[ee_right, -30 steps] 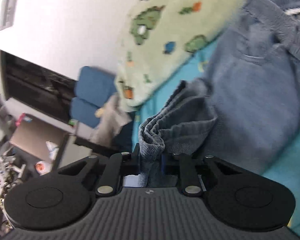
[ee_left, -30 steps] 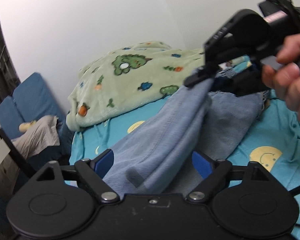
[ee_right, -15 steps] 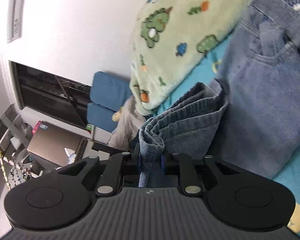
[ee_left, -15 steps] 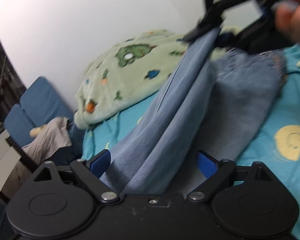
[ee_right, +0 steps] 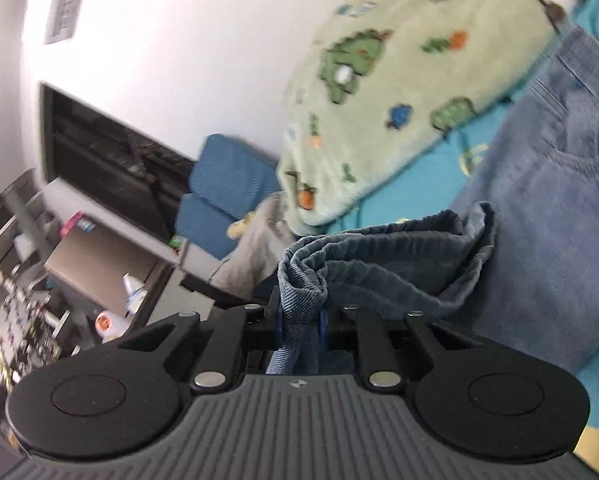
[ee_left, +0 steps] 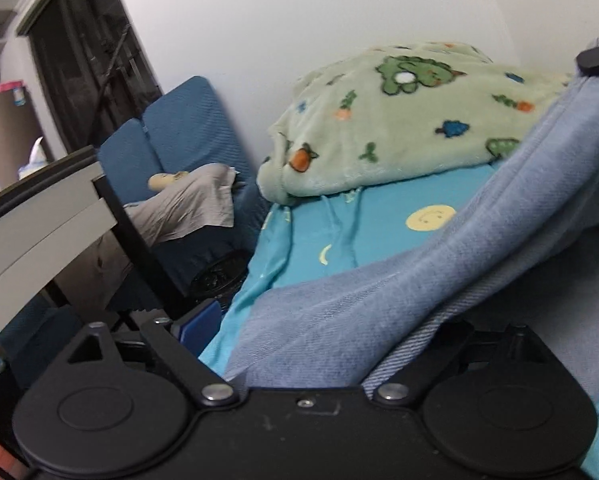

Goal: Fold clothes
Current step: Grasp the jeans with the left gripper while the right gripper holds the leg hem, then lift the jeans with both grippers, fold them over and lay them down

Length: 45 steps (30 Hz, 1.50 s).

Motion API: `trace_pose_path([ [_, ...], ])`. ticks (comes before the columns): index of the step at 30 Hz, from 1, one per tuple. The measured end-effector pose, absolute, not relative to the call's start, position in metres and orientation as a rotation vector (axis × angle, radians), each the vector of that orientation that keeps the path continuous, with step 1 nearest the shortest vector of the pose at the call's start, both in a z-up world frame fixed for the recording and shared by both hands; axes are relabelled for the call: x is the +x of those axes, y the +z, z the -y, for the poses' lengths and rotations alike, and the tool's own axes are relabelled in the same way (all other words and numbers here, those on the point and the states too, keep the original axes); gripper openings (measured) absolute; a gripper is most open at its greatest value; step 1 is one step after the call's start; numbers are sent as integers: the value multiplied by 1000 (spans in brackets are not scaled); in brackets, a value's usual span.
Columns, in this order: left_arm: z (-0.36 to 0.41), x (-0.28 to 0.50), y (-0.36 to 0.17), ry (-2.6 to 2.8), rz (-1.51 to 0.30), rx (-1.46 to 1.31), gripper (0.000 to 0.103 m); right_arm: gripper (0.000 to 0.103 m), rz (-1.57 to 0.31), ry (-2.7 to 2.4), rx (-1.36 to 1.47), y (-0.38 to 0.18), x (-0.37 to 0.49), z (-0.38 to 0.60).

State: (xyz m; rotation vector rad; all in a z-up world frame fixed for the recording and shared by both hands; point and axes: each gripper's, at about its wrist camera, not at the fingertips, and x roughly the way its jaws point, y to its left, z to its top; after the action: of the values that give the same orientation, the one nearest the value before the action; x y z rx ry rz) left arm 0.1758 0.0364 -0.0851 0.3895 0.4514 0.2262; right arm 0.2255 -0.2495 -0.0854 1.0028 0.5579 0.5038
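While the bed (ee_left: pixel 363 232) with its turquoise sheet fills most of both views, the blue trousers (ee_left: pixel 419 300) lie across that sheet, partly lifted off it. A green fleece blanket (ee_left: pixel 399 128) printed with small animals is heaped on the bed beyond the trousers, against the white wall. Off the bed's far edge stands a dark blue cushioned seat (ee_left: pixel 179 132) with a grey cloth (ee_left: pixel 195 204) draped over it.

From the bed, one trouser leg rises in a taut band to the right tongs (ee_right: pixel 303 320), whose blue-padded fingers (ee_right: pixel 322 322) are pressed together on a bunched, ribbed hem. In the left wrist view only a black tip of those tongs shows, at the top of the raised cloth.

Nearer the bed's edge, the left tongs (ee_left: pixel 323 332) stand wide apart; one blue pad (ee_left: pixel 199 320) is visible, the other is hidden under denim that lies loose between them, not pinched.
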Motion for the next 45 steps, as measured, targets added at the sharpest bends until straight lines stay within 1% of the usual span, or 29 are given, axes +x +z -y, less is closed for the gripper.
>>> trace_pose_path([
  [1,-40,176,-80,222,-452,361,86,16,-565,494,1006,-83,230,247],
  [4,-62,174,-63,240,-435,238,86,16,-557,494,927,-54,251,226],
  [7,-101,169,-48,262,-431,51,86,16,-551,531,832,-16,279,190],
  [12,-167,157,-41,314,-426,-237,86,15,-541,670,536,53,300,76],
  [15,-193,148,-38,380,-429,-342,86,15,-539,756,375,78,302,-1],
  [19,-227,134,-42,484,-446,-502,86,15,-583,880,184,91,300,-100],
  [22,-251,123,-50,518,-465,-613,86,15,-580,940,24,93,292,-161],
  [24,-262,117,-57,543,-488,-669,85,15,-579,967,-50,89,288,-188],
  [28,-277,111,-73,548,-538,-790,81,15,-583,1056,-329,75,268,-245],
  [31,-277,112,-80,545,-541,-814,81,14,-586,1086,-367,69,257,-266],
  [33,-275,113,-84,541,-560,-806,79,14,-602,1077,-394,63,256,-271],
  [35,-275,114,-86,537,-550,-794,66,14,-610,1062,-418,58,257,-270],
  [36,-274,115,-86,529,-542,-785,64,14,-600,1049,-416,58,259,-264],
  [37,-272,117,-86,522,-534,-776,55,14,-594,1029,-402,59,260,-255],
  [38,-271,118,-87,515,-525,-766,43,14,-591,1005,-379,61,262,-244],
  [39,-269,121,-86,501,-522,-732,37,14,-583,979,-347,63,264,-227],
  [40,-268,125,-86,486,-518,-697,27,14,-572,952,-308,65,266,-204],
  [41,-266,129,-86,472,-515,-663,20,14,-561,924,-269,66,268,-182],
  [43,-249,133,-77,439,-500,-563,14,14,-539,868,-192,70,272,-137],
  [45,-230,136,-69,386,-489,-462,14,14,-516,812,-116,73,275,-92],
])
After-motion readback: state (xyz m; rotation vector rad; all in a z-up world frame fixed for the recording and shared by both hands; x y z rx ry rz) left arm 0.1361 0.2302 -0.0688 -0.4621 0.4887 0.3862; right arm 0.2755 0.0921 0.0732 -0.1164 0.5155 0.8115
